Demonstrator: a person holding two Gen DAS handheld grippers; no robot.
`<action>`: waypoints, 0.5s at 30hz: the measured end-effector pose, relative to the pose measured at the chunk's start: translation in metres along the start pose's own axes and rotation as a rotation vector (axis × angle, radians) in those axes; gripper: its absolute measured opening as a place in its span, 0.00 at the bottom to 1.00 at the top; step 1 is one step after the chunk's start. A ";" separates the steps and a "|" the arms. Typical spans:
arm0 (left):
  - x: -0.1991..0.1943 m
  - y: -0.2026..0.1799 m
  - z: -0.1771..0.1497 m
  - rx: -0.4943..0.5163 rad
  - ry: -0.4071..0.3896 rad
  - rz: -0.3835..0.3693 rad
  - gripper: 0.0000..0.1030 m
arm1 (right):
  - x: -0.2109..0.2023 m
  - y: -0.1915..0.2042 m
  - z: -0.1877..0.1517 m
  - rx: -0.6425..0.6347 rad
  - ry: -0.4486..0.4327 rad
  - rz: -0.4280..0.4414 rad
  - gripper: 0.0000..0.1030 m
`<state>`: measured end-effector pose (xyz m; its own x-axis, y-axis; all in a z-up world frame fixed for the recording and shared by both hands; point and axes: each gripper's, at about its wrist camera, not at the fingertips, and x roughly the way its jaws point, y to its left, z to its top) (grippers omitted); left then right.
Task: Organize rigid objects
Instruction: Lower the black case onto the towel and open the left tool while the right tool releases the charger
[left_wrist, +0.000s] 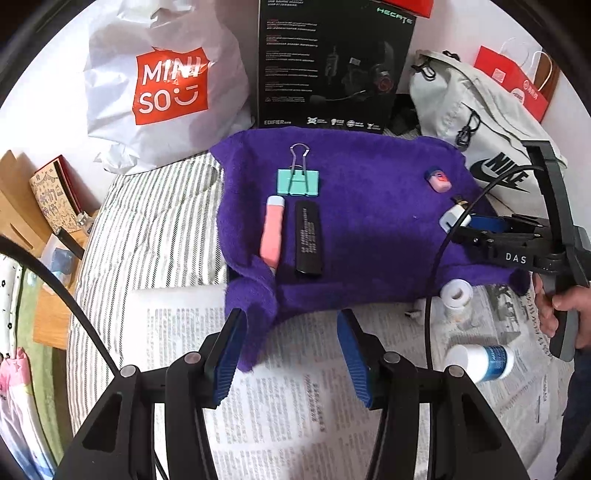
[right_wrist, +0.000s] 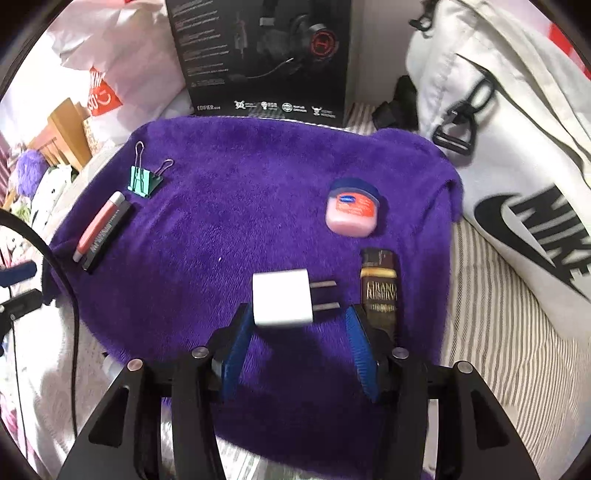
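Only in the right wrist view, brown lighter (right_wrist: 379, 291) beside white charger (right_wrist: 281, 300) between parted right tongs (right_wrist: 295, 332); left tongs (left_wrist: 291, 354) parted, empty

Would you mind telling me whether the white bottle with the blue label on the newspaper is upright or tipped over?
Tipped over: the white bottle lies on its side on the newspaper.

brown lighter (right_wrist: 380, 295) partly behind right tongs (right_wrist: 299, 334)

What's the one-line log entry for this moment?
left gripper: open, empty | right gripper: open, white charger plug between jaws on purple cloth | also on cloth: binder clip, pink tube, balm jar
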<state>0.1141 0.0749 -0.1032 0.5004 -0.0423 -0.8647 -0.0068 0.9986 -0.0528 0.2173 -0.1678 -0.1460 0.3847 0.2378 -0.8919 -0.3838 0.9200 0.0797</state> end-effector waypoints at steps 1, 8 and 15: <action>-0.001 -0.002 -0.002 -0.001 -0.001 -0.014 0.48 | -0.006 -0.001 -0.002 0.008 -0.008 -0.001 0.50; 0.006 -0.028 -0.009 -0.001 -0.001 -0.119 0.48 | -0.059 -0.011 -0.026 0.052 -0.070 -0.009 0.51; 0.032 -0.062 -0.012 0.030 0.035 -0.135 0.48 | -0.100 -0.029 -0.066 0.098 -0.098 -0.017 0.53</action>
<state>0.1200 0.0117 -0.1337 0.4645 -0.1765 -0.8678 0.0844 0.9843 -0.1551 0.1342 -0.2387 -0.0888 0.4725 0.2465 -0.8462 -0.2942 0.9491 0.1122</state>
